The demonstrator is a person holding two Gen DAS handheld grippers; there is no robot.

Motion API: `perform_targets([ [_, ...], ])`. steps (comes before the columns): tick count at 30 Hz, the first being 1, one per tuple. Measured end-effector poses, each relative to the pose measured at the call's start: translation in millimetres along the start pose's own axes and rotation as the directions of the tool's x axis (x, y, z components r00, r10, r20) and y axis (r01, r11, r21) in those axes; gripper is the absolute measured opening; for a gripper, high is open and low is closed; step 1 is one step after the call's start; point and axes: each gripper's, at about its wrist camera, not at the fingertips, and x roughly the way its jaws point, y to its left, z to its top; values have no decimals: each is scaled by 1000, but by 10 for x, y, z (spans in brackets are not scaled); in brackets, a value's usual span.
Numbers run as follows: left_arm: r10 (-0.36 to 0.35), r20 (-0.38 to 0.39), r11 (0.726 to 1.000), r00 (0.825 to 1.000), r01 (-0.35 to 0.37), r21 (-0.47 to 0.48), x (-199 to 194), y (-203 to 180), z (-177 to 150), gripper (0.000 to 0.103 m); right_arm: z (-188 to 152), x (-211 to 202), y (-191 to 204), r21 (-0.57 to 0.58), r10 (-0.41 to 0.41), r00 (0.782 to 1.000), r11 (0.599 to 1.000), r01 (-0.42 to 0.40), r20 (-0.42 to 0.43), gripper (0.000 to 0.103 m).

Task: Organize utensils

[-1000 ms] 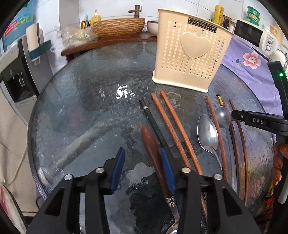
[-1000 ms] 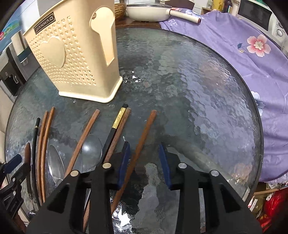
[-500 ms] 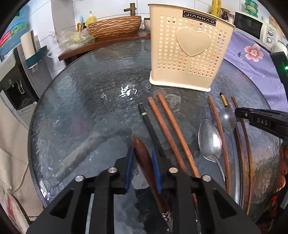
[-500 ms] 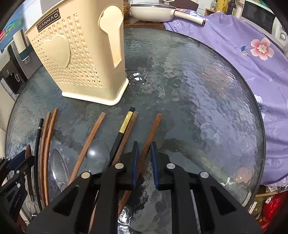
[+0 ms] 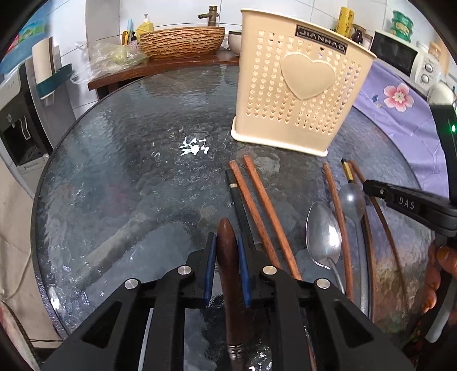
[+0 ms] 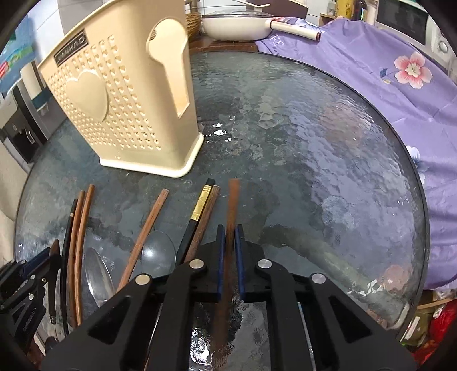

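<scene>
Both were clamped: left gripper (image 5: 225, 251) pinched the dark wooden handle (image 5: 228, 251), right gripper (image 6: 229, 242) squeezed a brown chopstick (image 6: 232, 199), near the cream holder (image 6: 128, 114) on the table (image 6: 314, 142).

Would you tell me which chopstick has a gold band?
The black chopstick beside the right gripper's held brown one; every other chopstick lacks gold.

A home kitchen: a microwave (image 5: 400, 55) stood behind the round glass table (image 5: 120, 171), beside a basin with faucet (image 5: 182, 41) and a lidded pan (image 6: 237, 27).
</scene>
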Motion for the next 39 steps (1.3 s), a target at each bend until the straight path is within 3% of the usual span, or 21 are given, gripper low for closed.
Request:
perform_targets([
  [11,-47,105,999,993,48,-8,-361,18,139,15,85,-376,-166,25,136,983,990,-140,122,7],
  [25,-105,197,994,975,110,-14,-829,127,143,15,-4,-1232,-99,-108,264,916,964,-243,302,7],
  [34,-136,245,990,960,140,3,-1087,152,138,14,-61,-1612,-135,-148,343,880,939,-311,327,7],
  [39,-148,268,989,952,149,16,-1197,133,135,14,-76,-1713,-124,-166,340,876,939,-300,342,7],
])
